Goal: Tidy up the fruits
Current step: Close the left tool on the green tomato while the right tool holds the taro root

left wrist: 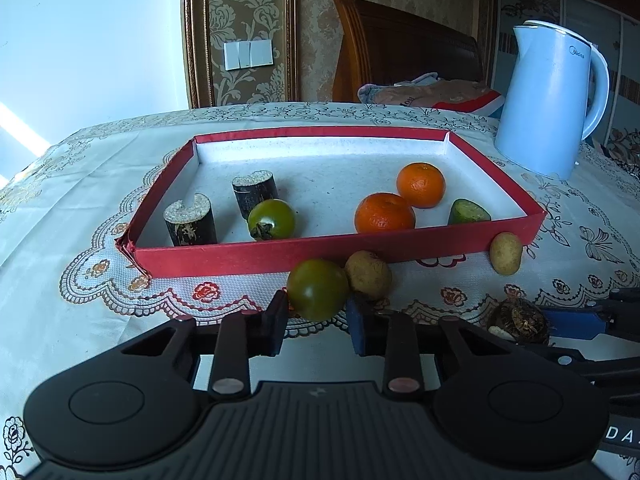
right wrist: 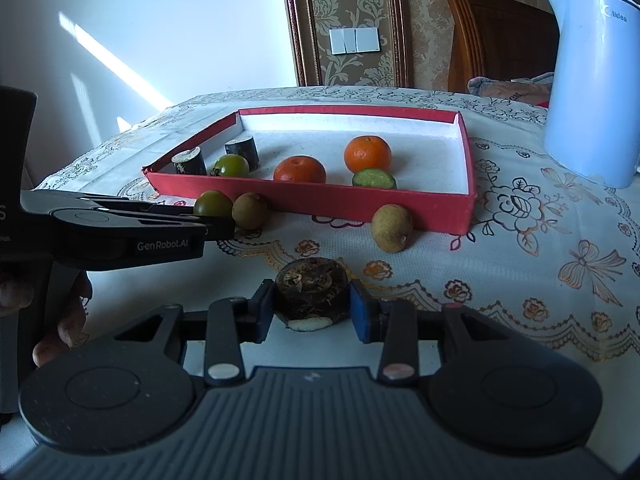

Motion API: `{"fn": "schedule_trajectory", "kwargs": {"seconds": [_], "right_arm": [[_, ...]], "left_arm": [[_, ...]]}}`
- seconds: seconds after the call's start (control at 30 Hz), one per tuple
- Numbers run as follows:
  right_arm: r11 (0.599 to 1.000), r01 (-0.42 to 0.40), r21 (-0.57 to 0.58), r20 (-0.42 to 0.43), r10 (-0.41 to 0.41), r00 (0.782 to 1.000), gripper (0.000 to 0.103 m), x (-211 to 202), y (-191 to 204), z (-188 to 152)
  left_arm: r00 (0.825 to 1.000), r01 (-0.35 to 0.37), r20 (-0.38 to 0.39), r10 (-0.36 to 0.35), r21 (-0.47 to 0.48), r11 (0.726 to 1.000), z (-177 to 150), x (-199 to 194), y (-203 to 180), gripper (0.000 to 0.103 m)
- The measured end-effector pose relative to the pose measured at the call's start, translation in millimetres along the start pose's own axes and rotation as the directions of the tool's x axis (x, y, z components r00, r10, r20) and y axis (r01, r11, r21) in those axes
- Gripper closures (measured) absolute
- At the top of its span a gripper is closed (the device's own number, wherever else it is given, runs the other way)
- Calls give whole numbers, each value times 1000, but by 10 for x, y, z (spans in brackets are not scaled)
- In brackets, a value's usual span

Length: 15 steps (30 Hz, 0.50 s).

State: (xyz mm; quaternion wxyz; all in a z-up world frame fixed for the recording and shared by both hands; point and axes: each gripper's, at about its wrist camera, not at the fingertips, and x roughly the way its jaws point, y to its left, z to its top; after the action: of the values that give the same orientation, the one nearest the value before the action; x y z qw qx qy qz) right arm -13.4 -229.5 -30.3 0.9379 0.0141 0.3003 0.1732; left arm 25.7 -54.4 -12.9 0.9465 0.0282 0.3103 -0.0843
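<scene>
A red tray [left wrist: 240,258] [right wrist: 320,202] holds two sugarcane pieces [left wrist: 191,222], a green tomato [left wrist: 272,219], two oranges [left wrist: 385,213] and a cucumber piece [left wrist: 468,212]. In front of it lie a green tomato [left wrist: 318,290] [right wrist: 213,203], two brown longans [left wrist: 368,276] [left wrist: 506,253] and a dark water chestnut [right wrist: 310,294] [left wrist: 518,320]. My left gripper [left wrist: 318,318] is open with the green tomato between its fingers. My right gripper [right wrist: 312,312] is open around the water chestnut; I see a small gap at each pad.
A light blue kettle [left wrist: 552,96] [right wrist: 596,80] stands at the back right on the floral tablecloth [left wrist: 80,216]. A wooden chair [left wrist: 400,48] with cloth on it is behind the table. The left gripper body [right wrist: 120,232] reaches in from the left in the right wrist view.
</scene>
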Motion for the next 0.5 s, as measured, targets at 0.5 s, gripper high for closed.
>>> {"fn": "schedule_trajectory", "kwargs": {"seconds": [0.5], "right_arm": [[999, 33, 0, 0, -33, 999, 66, 67, 74, 36]], "left_arm": [[1000, -21, 10, 21, -47, 999, -104, -127, -31, 73]]}}
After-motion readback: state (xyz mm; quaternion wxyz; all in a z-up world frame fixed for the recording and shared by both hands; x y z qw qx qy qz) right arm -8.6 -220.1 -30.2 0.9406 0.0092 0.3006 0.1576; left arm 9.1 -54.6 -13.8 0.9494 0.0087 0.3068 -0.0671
